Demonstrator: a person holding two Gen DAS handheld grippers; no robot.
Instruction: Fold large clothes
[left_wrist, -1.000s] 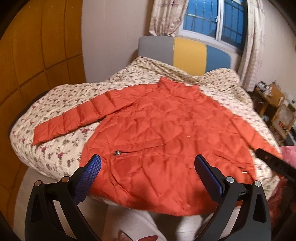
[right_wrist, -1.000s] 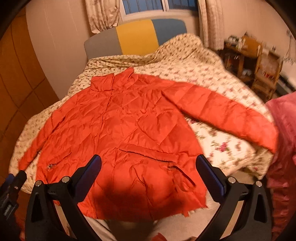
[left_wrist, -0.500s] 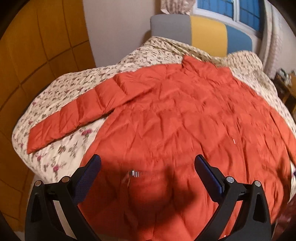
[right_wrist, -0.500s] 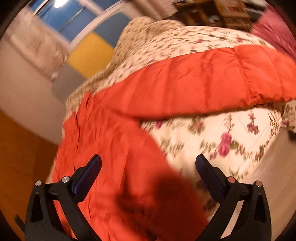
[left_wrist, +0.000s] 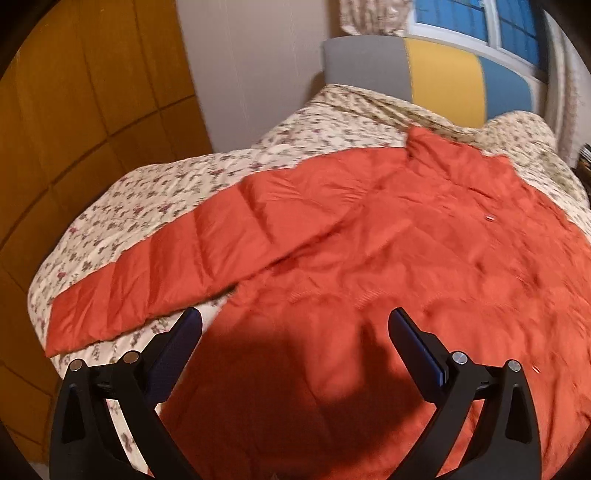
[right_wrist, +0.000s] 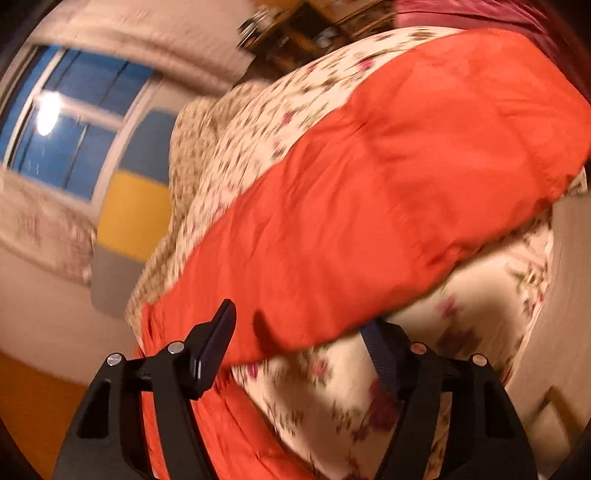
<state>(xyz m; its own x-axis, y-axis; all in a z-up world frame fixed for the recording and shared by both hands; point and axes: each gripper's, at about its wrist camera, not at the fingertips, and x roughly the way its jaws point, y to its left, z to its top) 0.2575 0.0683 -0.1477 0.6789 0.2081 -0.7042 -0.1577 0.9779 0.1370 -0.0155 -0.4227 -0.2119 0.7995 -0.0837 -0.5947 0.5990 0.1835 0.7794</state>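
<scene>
Right now I have the orange puffer jacket (left_wrist: 406, 240) spread front-up across the floral bedspread (left_wrist: 177, 192), filling the centre and right of the left wrist view, collar toward the grey, yellow and blue headboard (left_wrist: 424, 74) at the top. That flat layout is what I want: with the body smoothed out and both sleeves out to the sides, each sleeve can be brought in over the chest as a first fold.

My left gripper (left_wrist: 293, 332) hovers over the lower part of the jacket body, its jaws spread wide and holding nothing; its shadow falls on the fabric beneath. One sleeve (left_wrist: 177, 266) runs diagonally toward the lower left of that frame, cuff near the bed's edge.

In the right wrist view, the right gripper (right_wrist: 299, 332) is also released, tilted, and set low against the other sleeve (right_wrist: 388, 192), which sweeps from lower left to upper right. I judge it is lined up to straddle the sleeve's lower edge; one finger sits partly behind the fabric, but I cannot tell if it touches.

The jacket looks quilted, puffy and lightly creased, so I expect it to spring back when folded.
</scene>
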